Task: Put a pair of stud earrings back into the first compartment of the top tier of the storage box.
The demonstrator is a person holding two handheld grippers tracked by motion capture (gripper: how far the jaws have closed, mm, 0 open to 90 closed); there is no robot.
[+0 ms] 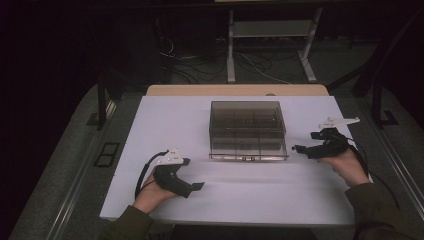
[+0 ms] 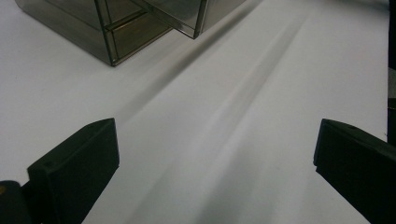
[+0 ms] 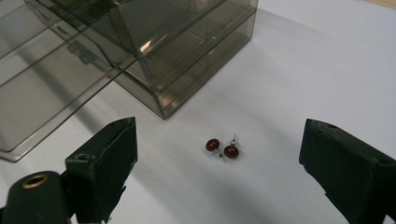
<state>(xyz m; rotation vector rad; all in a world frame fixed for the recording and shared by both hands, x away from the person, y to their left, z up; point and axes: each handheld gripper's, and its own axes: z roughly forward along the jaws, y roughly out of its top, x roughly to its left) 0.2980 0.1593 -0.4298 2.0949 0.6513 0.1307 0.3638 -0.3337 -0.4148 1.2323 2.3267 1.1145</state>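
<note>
Two small round dark-red earrings with silvery posts lie touching on the white table, beside a smoky clear box. The right tongs gape wide over them; the left tongs gape wide too.

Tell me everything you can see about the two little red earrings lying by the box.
The red earrings are a pair of small, round, glossy dark-red studs with thin silvery posts. They lie side by side, touching or nearly so, on the white table, just off the near corner of the smoky clear plastic box but apart from it. Nothing grips them: the right gripper hovers before them with its jaws wide open.
</note>
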